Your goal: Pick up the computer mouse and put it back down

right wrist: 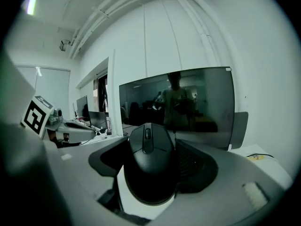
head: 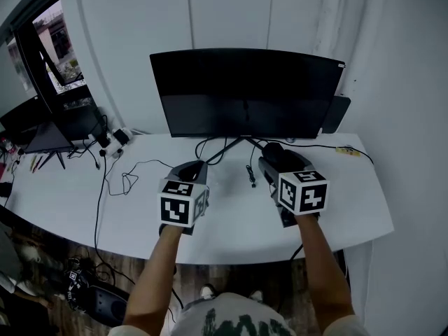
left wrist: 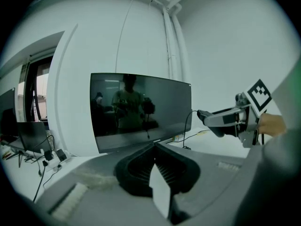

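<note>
A black computer mouse (right wrist: 149, 166) with a scroll wheel sits between the dark pads of my right gripper (right wrist: 153, 142), which is shut on it and holds it above the white desk (head: 231, 222). In the head view the right gripper (head: 274, 156) hovers in front of the monitor's stand, and the mouse shows only as a dark shape at its tip. My left gripper (left wrist: 154, 147) has its pads meeting at the tips with nothing between them. It hangs over the desk to the left (head: 190, 171), a little apart from the right one.
A wide dark monitor (head: 245, 93) stands at the back of the desk. Loose cables (head: 126, 177) and a power strip (head: 115, 138) lie at the left, near a second screen (head: 49, 135). A small black object (head: 250, 176) lies between the grippers. A dark bag (head: 91, 296) sits on the floor.
</note>
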